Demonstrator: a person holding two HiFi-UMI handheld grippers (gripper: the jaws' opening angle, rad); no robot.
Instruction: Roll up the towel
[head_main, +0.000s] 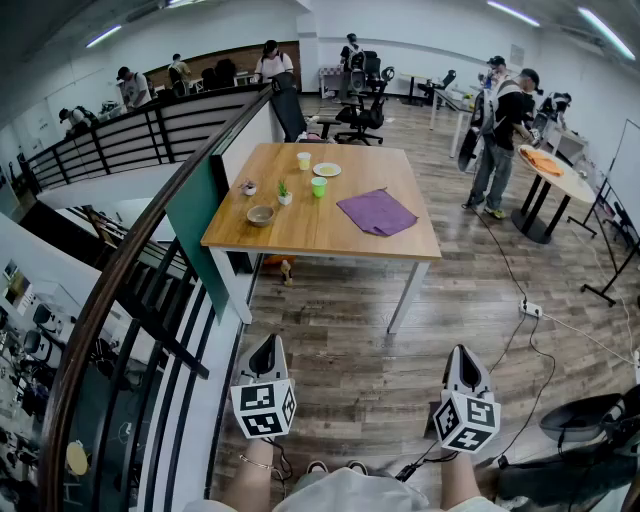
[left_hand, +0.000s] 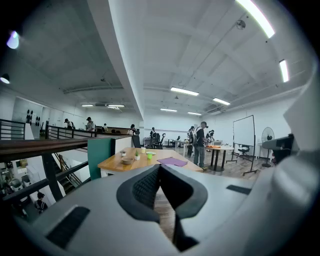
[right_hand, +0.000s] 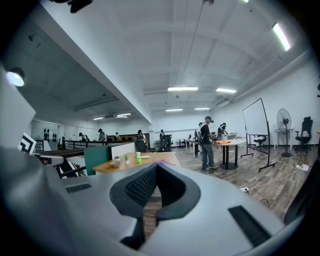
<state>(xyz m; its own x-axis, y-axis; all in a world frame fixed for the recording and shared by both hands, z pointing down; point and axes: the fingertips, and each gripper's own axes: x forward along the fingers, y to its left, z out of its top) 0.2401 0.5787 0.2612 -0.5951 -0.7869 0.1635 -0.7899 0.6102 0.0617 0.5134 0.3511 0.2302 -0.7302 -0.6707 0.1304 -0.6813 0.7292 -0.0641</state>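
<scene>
A purple towel (head_main: 377, 211) lies flat on the right half of a wooden table (head_main: 300, 232), well ahead of me. It also shows small and distant as the purple towel (left_hand: 172, 161) in the left gripper view. My left gripper (head_main: 264, 352) and right gripper (head_main: 462, 367) hang low over the wood floor, far short of the table. Both are shut with nothing between the jaws, as the left gripper (left_hand: 160, 168) and right gripper (right_hand: 156, 165) views show. In the right gripper view the towel is too small to make out.
On the table stand a brown bowl (head_main: 260, 214), a small plant pot (head_main: 285, 195), a green cup (head_main: 318, 186), a pale cup (head_main: 304, 160) and a plate (head_main: 326, 169). A stair railing (head_main: 140, 270) runs along the left. A person (head_main: 500, 130) stands by a round table (head_main: 556, 180); cables (head_main: 530, 330) cross the floor.
</scene>
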